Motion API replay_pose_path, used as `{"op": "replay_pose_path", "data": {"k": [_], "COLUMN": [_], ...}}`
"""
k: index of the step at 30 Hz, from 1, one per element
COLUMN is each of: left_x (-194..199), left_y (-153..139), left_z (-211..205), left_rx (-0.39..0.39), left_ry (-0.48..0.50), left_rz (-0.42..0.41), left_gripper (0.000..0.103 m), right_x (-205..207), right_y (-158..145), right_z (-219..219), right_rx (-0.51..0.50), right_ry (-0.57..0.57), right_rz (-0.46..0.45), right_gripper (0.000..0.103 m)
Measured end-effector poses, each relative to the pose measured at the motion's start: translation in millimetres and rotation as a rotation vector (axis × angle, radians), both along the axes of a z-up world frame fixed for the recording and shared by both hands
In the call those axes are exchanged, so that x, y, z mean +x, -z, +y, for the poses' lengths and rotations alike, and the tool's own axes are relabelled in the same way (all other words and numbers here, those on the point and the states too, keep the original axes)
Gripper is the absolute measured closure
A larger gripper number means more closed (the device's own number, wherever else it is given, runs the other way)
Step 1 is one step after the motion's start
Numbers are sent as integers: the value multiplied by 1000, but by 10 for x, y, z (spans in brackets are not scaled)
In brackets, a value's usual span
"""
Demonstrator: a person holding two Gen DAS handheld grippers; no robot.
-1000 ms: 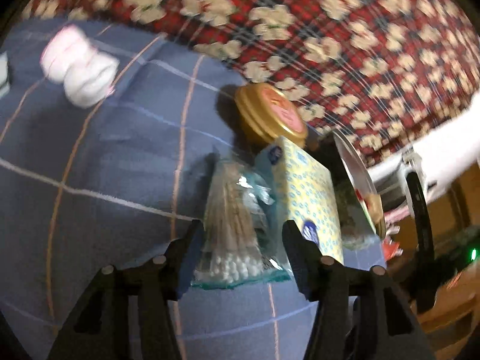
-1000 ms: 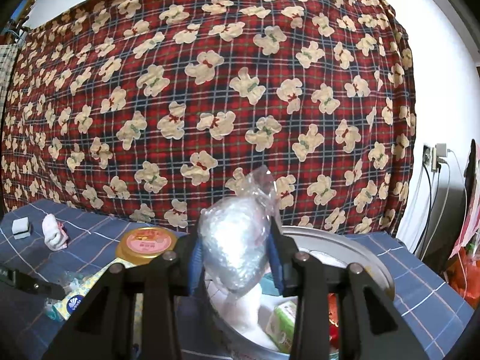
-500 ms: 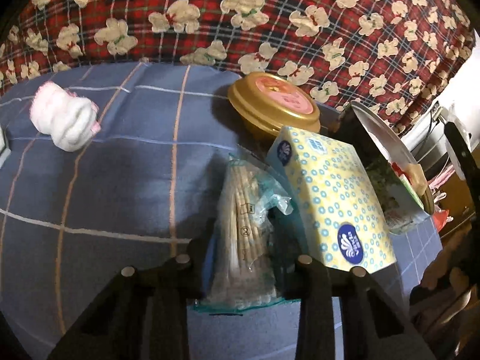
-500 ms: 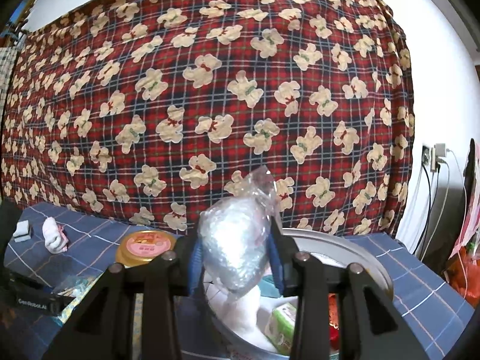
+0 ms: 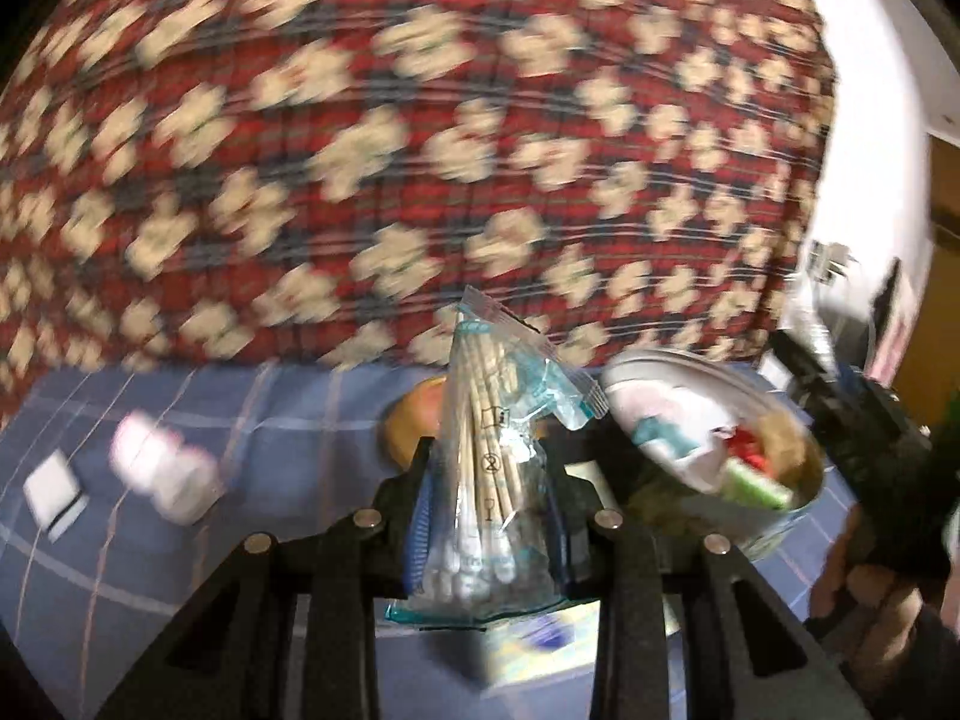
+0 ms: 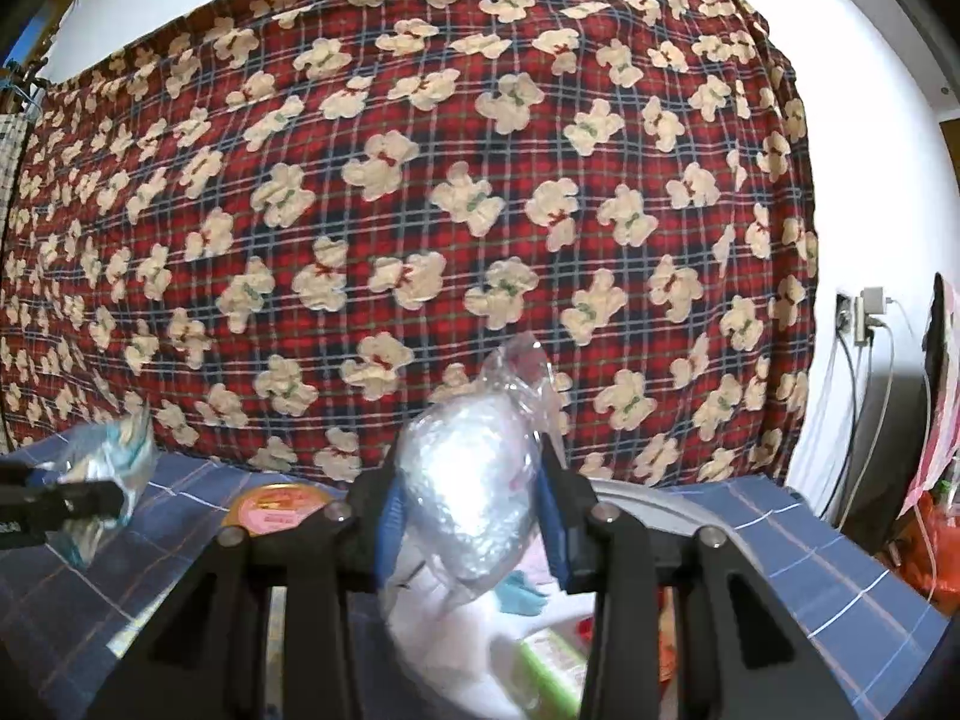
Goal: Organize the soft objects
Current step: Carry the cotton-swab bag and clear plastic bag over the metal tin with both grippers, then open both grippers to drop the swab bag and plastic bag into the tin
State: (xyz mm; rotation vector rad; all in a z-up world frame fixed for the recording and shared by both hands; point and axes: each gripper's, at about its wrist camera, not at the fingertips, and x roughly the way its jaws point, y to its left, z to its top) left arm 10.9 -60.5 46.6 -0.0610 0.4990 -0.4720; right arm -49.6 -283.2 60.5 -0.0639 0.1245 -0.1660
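Lifted off the cloth, your left gripper [image 5: 486, 516] clamps the swab pack [image 5: 489, 480]; your right gripper [image 6: 468, 528] pinches a bag [image 6: 468, 504] over the tin [image 6: 690, 501], ready to drop.

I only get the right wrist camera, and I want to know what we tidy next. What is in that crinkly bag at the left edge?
Observer: Cotton swabs. The left gripper is shut on a bag of cotton swabs, held upright.
Child: My right gripper holds the clear plastic bag. Is anything soft lying on the cloth?
Observer: Yes, a blurry white and pink bundle lies on the blue cloth, left of the left gripper.
Child: Anything else over there?
Observer: A small white square thing lies further left than the bundle.
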Motion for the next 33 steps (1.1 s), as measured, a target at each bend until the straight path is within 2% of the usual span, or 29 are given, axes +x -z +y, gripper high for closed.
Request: {"op": "replay_pose_path", "data": {"k": [5, 9, 14, 24, 27, 33], "left_x": [44, 102, 147, 361, 406, 402], "left_y": [-97, -102, -69, 196, 311, 333], "left_z": [-514, -1008, -1562, -2328, -2435, -2534], "left_rx": [-9, -26, -6, 90, 119, 138], "left_ry": [86, 145, 200, 183, 167, 146], "left_rz": [-26, -11, -7, 68, 101, 83], "left_gripper": [69, 69, 69, 69, 69, 69], "right_x": [20, 69, 204, 477, 539, 633], "right_y": [-3, 7, 84, 282, 334, 414], "right_z": [-346, -670, -1032, -1548, -1571, -1470], "right_rx": [2, 12, -1, 16, 17, -22], "right_ry": [51, 86, 127, 119, 102, 84], "right_rz": [5, 21, 76, 228, 272, 336], "right_gripper": [65, 65, 65, 65, 65, 64]}}
